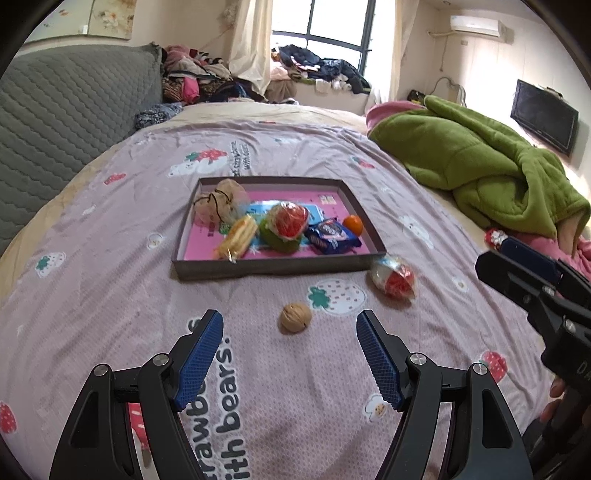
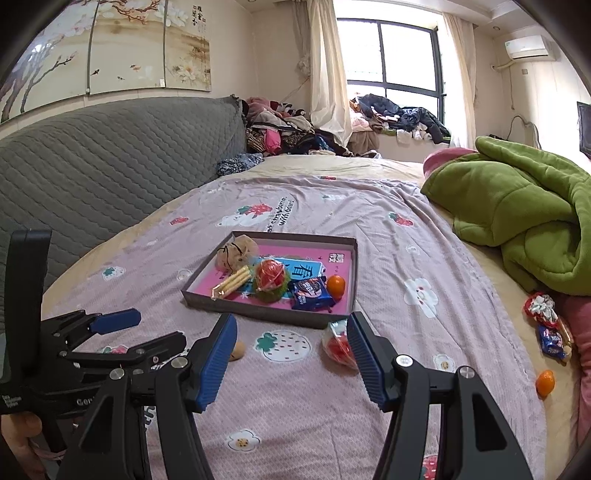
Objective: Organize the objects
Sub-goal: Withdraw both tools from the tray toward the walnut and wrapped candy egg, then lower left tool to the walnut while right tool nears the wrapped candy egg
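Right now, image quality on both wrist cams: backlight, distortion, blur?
Left wrist: window blown out, bed sheet bowed by the fisheye, walnut and tray sharp. Right wrist: window also overexposed, dark vignette in the corners, right gripper large and slightly soft, no motion blur.

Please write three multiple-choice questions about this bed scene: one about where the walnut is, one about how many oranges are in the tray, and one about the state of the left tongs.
1. Where is the walnut?
A. inside the tray
B. on the sheet in front of the tray
C. on the green blanket

2. How many oranges lie in the tray?
A. one
B. two
C. three

3. The left tongs are:
A. shut on the walnut
B. shut on nothing
C. open and empty

Answers:
1 B, it lies on the sheet, nearer than the tray's front wall.
2 A, a single orange sits beside the blue packet.
3 C, the pads stand apart with nothing between them.
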The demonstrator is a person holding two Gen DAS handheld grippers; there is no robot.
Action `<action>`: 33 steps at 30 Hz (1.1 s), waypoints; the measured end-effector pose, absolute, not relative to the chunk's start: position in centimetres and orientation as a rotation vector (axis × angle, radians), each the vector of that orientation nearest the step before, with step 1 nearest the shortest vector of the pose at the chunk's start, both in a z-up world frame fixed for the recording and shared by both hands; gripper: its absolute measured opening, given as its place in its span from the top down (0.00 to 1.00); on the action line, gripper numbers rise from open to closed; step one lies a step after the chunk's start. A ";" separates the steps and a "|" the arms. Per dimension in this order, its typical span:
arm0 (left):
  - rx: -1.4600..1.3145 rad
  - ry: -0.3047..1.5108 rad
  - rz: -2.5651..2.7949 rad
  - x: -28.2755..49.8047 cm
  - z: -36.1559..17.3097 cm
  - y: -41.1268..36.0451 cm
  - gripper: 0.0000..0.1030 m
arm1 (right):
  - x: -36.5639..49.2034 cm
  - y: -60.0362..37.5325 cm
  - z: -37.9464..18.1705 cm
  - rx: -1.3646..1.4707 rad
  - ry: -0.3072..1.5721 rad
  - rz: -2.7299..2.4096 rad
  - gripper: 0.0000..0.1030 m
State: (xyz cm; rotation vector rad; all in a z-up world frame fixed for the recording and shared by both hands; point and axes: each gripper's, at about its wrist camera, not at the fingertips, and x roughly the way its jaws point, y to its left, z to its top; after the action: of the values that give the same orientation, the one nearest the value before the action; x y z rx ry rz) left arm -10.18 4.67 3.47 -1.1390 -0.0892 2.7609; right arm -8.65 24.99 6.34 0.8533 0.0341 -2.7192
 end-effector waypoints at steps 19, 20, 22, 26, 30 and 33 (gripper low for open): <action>-1.248 -0.071 2.696 -12.4 -1.2 5.8 0.26 | -10.8 25.4 1.7 0.963 0.082 -2.679 0.40; -1.254 -0.073 2.689 -12.6 -1.5 5.9 0.26 | -11.1 25.4 1.4 0.973 0.087 -2.681 0.40; -1.272 -0.065 2.677 -13.0 -2.3 6.0 0.26 | -11.7 25.5 0.9 0.993 0.082 -2.674 0.40; -1.302 -0.087 2.666 -13.9 -3.3 5.8 0.26 | -12.9 25.7 -0.1 1.027 0.088 -2.664 0.40; -1.312 -0.091 2.664 -14.8 -3.9 5.8 0.26 | -13.8 25.9 -1.0 1.050 0.098 -2.661 0.40; -1.317 -0.094 2.656 -15.2 -4.3 5.9 0.26 | -14.4 26.2 -1.7 1.069 0.086 -2.659 0.40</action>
State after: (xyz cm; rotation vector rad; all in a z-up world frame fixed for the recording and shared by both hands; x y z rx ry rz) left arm -15.23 5.92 -4.29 -1.3166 -0.0938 2.6563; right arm -14.37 26.17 -1.72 1.0689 0.0860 -2.6586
